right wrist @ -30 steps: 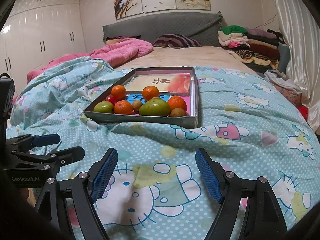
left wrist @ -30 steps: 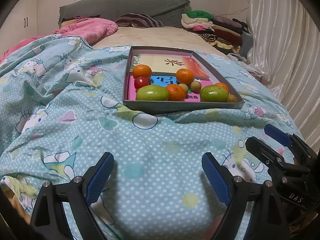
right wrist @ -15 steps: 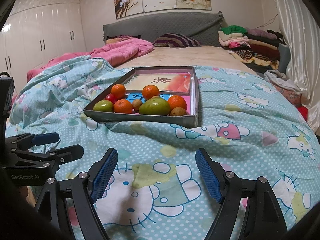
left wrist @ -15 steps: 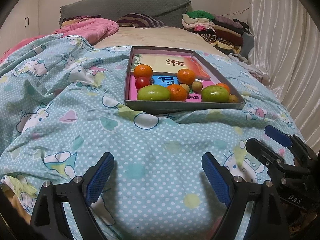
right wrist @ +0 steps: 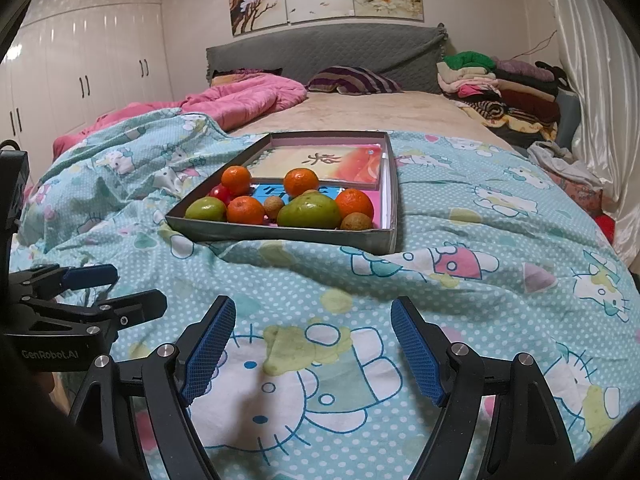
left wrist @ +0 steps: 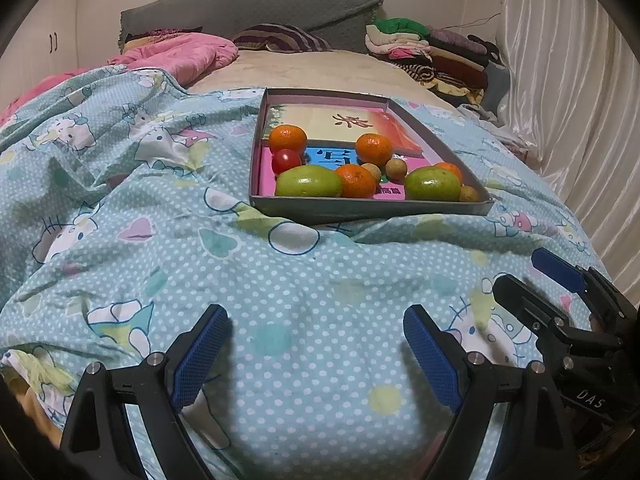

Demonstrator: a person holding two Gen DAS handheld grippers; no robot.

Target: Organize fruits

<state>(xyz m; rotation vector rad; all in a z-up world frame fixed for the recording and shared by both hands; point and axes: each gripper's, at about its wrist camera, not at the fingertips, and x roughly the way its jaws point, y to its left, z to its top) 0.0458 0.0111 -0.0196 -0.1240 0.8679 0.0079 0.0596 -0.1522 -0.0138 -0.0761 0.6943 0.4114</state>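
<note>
Nothing moved — left gripper (left wrist: 316,354) | right gripper (right wrist: 312,348) — both agape, tilted down

Both wrist views look forward and downward over the bed (left wrist: 280,300), low above the quilt. They share the fruit tray (left wrist: 360,208) (right wrist: 280,234) ahead, the left view from its left, the right from its right.

Bed (right wrist: 360,108) under a cartoon-cat quilt (left wrist: 280,280), grey fruit-filled tray (left wrist: 360,206), pink blanket (right wrist: 240,100), folded clothes (right wrist: 500,84).
</note>
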